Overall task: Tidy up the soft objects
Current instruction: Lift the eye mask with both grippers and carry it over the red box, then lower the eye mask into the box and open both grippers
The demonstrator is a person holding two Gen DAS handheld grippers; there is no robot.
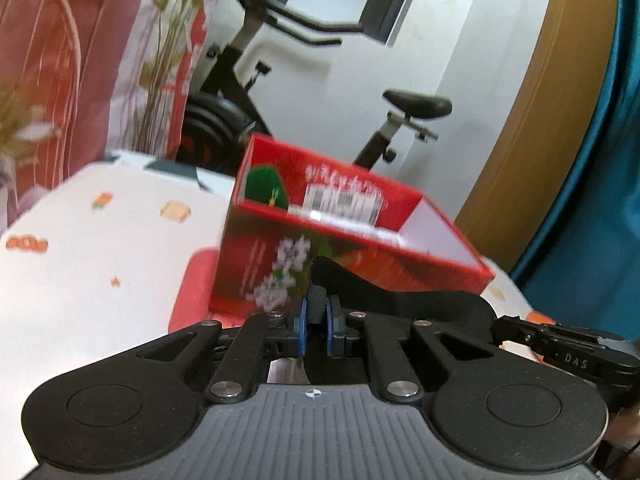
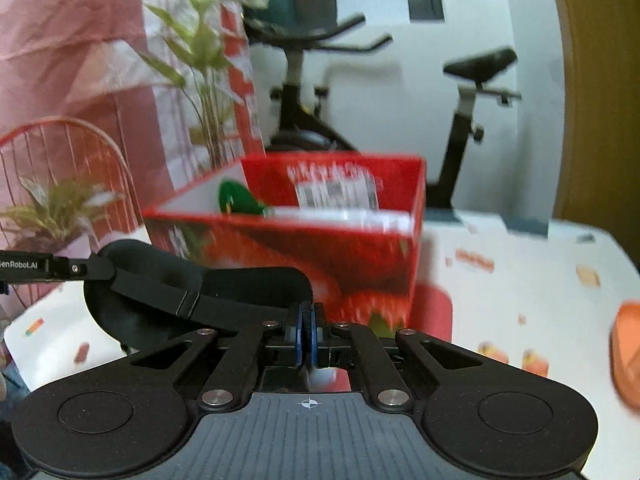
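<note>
My left claw (image 1: 316,312) is pinched almost closed on a ribbed black edge of a soft black band (image 1: 400,292), a padded, curved strip like an eye mask or headband that runs off to the right, where my right claw shows at the frame edge. In the right wrist view the right claw (image 2: 307,328) is clamped tight on the other end of the same black band (image 2: 168,280); it sags in a loop to the left, and a stiff black arm printed with white lettering crosses over it. What the band is exactly I cannot make out.

Just beyond both claws stands one red cardboard box (image 1: 360,248), open on top, glossy, printed with white blossoms and a big strawberry; its inside walls are pale. One fuzzy green thing (image 1: 266,188) sits in its far left corner, mostly hidden by the rim. A white barcode label on the far inner wall is blurred past reading.

The box rests on a tabletop (image 1: 100,248) under a smooth white cloth dotted with small orange pictures. A flat red mat (image 2: 436,312) peeks out beneath the box. At the far right an orange object (image 2: 626,356) is cut off by the frame. Behind stand one exercise bike (image 2: 460,120), one wire chair (image 2: 68,160) and leafy stems (image 2: 200,60)
</note>
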